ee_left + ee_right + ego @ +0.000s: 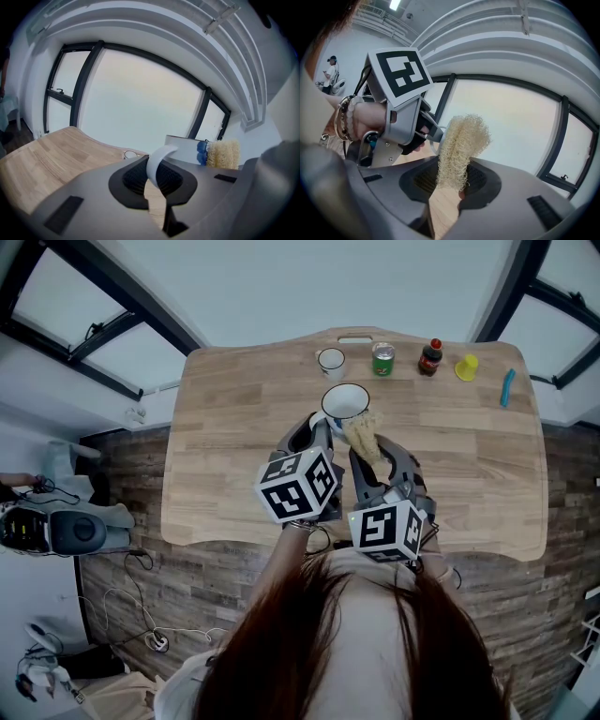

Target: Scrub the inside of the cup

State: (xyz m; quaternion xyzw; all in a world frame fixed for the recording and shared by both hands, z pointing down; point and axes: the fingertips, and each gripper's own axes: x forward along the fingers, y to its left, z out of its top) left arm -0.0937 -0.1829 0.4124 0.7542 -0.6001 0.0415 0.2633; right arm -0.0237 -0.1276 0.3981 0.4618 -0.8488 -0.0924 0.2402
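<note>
Head view puts your cup (345, 401) over the far middle of the table (225, 418), mouth up, just ahead of both tools; whether it rests on the wood cannot be told. Your left tongs (315, 430) are closed on the cup's handle (158, 163): the left gripper view shows that white loop pinched between the pads, with the cup's wall beyond it. Your right tongs (368, 463) are clamped on a loofah (363, 434), which stands up from the jaws in the right gripper view and, seen from above, reaches the cup's near rim. Along the table's far edge stand a small mug (331, 360), a green can (382, 358), a dark bottle (430, 356) and a yellow beaker (466, 367).
</note>
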